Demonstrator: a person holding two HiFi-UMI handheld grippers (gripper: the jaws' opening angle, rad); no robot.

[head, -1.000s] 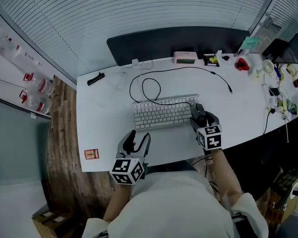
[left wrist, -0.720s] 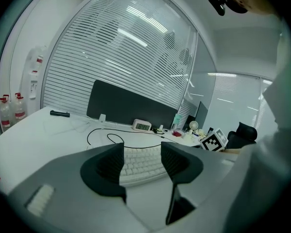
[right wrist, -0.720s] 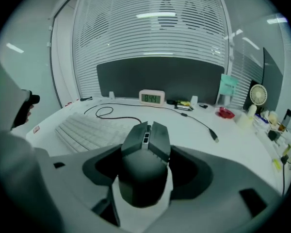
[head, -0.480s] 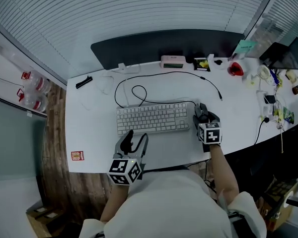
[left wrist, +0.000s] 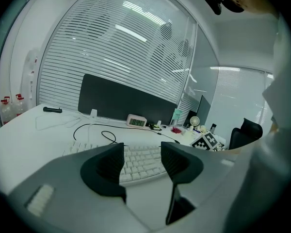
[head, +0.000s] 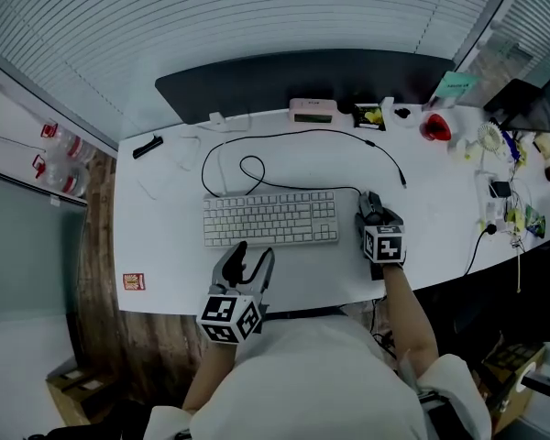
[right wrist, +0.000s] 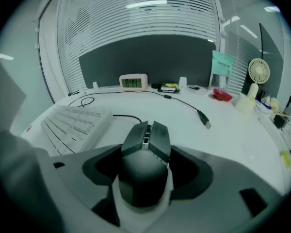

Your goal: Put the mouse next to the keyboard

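1. Head view: the white keyboard (head: 270, 219) lies flat near the middle of the white desk (head: 440, 186), with a black cable (head: 257, 168) looping on its far side.
2. The dark mouse (head: 369, 206) sits just right of the keyboard's right end, a narrow gap apart, its nose pointing far.
3. Right gripper view: the right gripper (right wrist: 146, 150) stands wide with its pads against the mouse's two flanks, gripping it. I cannot tell whether the mouse touches the desk.
4. The left gripper (left wrist: 141, 161) hovers over the desk's near edge, near-left of the keyboard. Its jaws are apart with nothing between them, and the keyboard shows beyond the gap.
5. A pink clock (head: 313, 111) stands at the desk's far edge.
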